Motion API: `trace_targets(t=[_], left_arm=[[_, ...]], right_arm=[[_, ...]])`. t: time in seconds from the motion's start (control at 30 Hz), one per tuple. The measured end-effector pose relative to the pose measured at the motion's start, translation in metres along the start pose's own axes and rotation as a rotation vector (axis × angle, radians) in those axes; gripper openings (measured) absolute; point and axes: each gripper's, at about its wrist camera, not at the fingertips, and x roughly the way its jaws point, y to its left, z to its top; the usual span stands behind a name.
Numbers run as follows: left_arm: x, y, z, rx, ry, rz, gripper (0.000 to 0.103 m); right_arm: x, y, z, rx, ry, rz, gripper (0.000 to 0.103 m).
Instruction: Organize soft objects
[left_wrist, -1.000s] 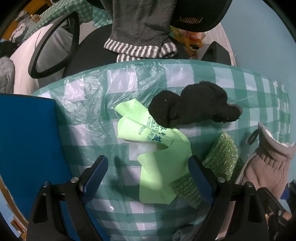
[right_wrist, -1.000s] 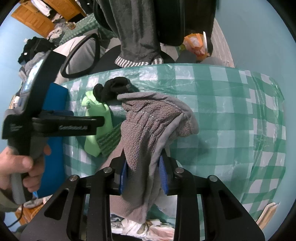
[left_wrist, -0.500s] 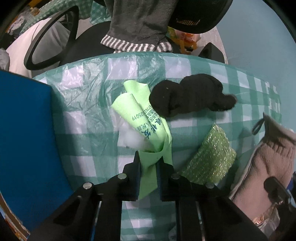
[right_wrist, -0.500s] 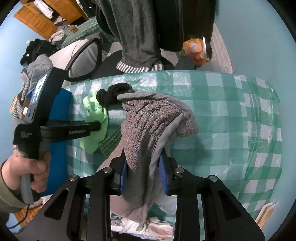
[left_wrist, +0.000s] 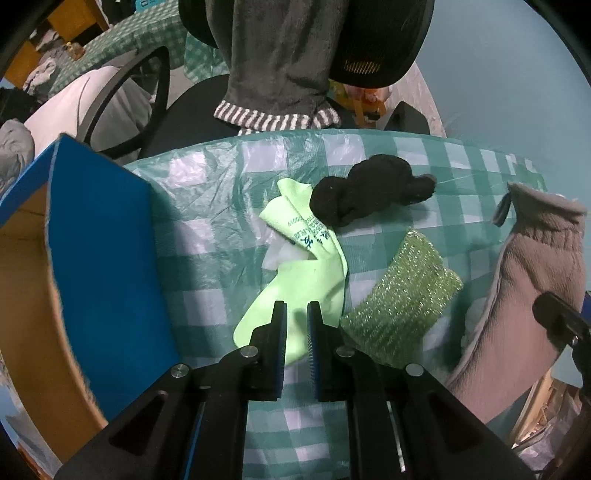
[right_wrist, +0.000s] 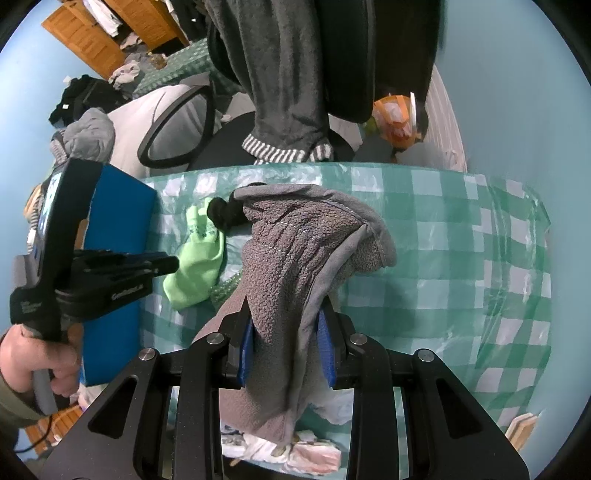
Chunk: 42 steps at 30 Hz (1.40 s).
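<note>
My left gripper (left_wrist: 296, 325) points down over the checked table. Its jaws are closing the last bit, and the pads press on the near end of a lime-green glove (left_wrist: 310, 269), which trails down to the cloth. A black knit bundle (left_wrist: 369, 195) lies on the glove's far end, and a glittery green scrub pad (left_wrist: 402, 299) lies beside it to the right. My right gripper (right_wrist: 284, 343) is shut on a grey fleece glove (right_wrist: 295, 251), held clear of the table. This glove hides part of the black bundle (right_wrist: 225, 216) and of the scrub pad (right_wrist: 227, 290).
An open blue cardboard box (left_wrist: 103, 258) stands at the table's left edge, beside the green-and-white checked cloth (right_wrist: 443, 258). Beyond the far edge is an office chair draped with a grey striped-cuff garment (left_wrist: 280, 55). A person's hand (right_wrist: 40, 350) holds the left gripper (right_wrist: 170, 263).
The left jaws went from wide open to closed on the lime-green glove, then rose and lifted its near end. The right gripper rose slightly, still holding the grey glove.
</note>
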Motion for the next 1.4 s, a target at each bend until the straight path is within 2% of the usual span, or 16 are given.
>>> trace_targets(t=[0.17, 0.23, 0.3, 0.33, 0.43, 0.5, 0.63, 0.93, 1.13, 1.23, 1.27, 1.33, 1.4], left_arm=[[0.004, 0.004, -0.006, -0.022, 0.015, -0.013, 0.011], [0.010, 0.005, -0.005, -0.032, 0.032, -0.013, 0.020], [0.013, 0.005, -0.003, -0.036, 0.024, -0.014, 0.049], [0.015, 0.004, -0.001, -0.037, 0.014, -0.003, 0.054], [0.021, 0.002, 0.004, -0.035, 0.022, -0.001, 0.059], [0.023, 0.001, 0.005, -0.035, 0.030, -0.005, 0.067], [0.032, -0.003, 0.012, -0.025, 0.038, 0.025, 0.073], [0.056, -0.006, 0.021, -0.034, 0.086, 0.051, 0.074], [0.061, -0.004, 0.022, -0.049, 0.083, 0.041, 0.074], [0.060, -0.004, 0.021, -0.044, 0.063, 0.040, 0.066], [0.059, -0.005, 0.020, -0.040, 0.054, 0.041, 0.060], [0.055, -0.006, 0.018, -0.034, 0.036, 0.036, 0.044], [0.054, -0.007, 0.017, -0.032, 0.034, 0.028, 0.023]], right_arm=[[-0.003, 0.003, 0.000, -0.016, -0.007, -0.001, 0.029], [-0.005, 0.004, -0.002, -0.019, -0.009, -0.001, 0.029], [-0.007, 0.004, -0.004, -0.017, -0.012, 0.000, 0.029], [-0.008, 0.004, -0.005, -0.014, -0.012, -0.001, 0.029], [-0.007, 0.001, -0.009, -0.008, -0.007, -0.005, 0.029], [-0.005, 0.000, -0.009, -0.005, -0.004, -0.007, 0.029], [-0.002, -0.005, -0.010, 0.009, 0.002, -0.009, 0.029], [-0.002, -0.008, -0.005, 0.022, -0.002, -0.006, 0.029], [-0.002, -0.009, -0.004, 0.020, 0.002, -0.005, 0.029], [-0.002, -0.009, -0.002, 0.020, 0.003, -0.004, 0.029], [-0.002, -0.009, -0.001, 0.019, 0.005, -0.003, 0.029], [-0.001, -0.008, 0.001, 0.015, 0.007, -0.003, 0.029], [0.000, -0.008, 0.002, 0.013, 0.008, -0.002, 0.029]])
